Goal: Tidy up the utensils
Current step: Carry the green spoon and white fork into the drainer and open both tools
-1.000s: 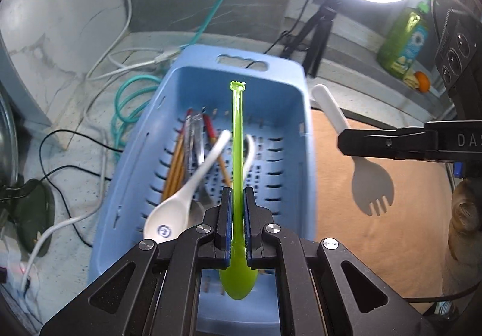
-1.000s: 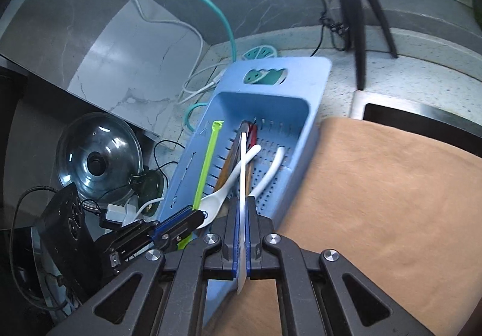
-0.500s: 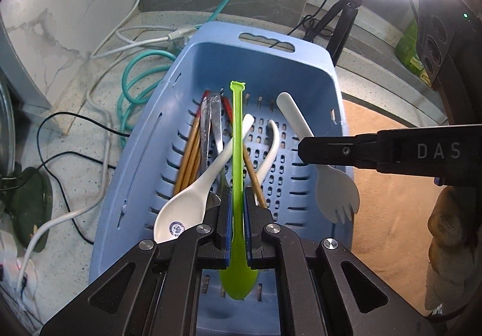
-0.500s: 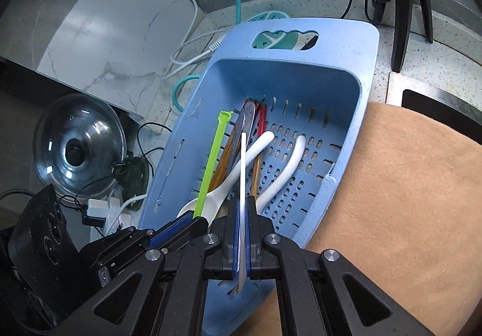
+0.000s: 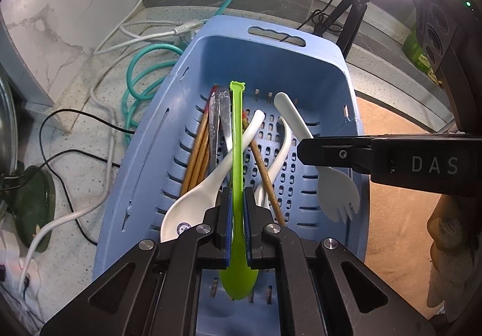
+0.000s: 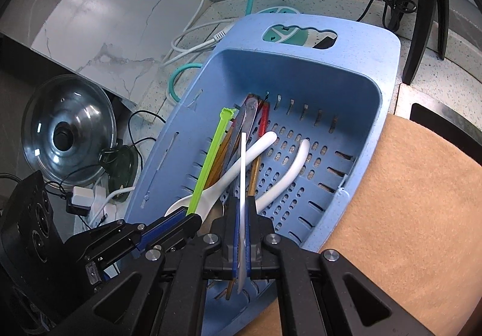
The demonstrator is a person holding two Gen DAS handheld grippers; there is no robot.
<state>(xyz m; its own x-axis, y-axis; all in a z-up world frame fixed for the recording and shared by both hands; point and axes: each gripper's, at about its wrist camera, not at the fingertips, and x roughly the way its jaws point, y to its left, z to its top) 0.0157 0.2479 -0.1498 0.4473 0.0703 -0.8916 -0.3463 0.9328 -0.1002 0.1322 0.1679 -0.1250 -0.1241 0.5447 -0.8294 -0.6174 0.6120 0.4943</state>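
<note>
Moved: both grippers now over basket [image 5: 346, 71], spork no longer over mat [image 6: 415, 191]
Left gripper [image 5: 237, 215]: pinching green spoon [image 5: 236, 137], handle toward 12
Right gripper [image 6: 241, 224]: pinching spork [image 5: 337, 194], tines toward 6
Basket: holds white spoons, chopsticks

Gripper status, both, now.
Left gripper: shut on the green spoon.
Right gripper: shut on the white spork.

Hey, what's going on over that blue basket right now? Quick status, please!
Left gripper shut on green spoon. Right gripper shut on white spork. Both over blue basket. Nothing blocking.
</note>
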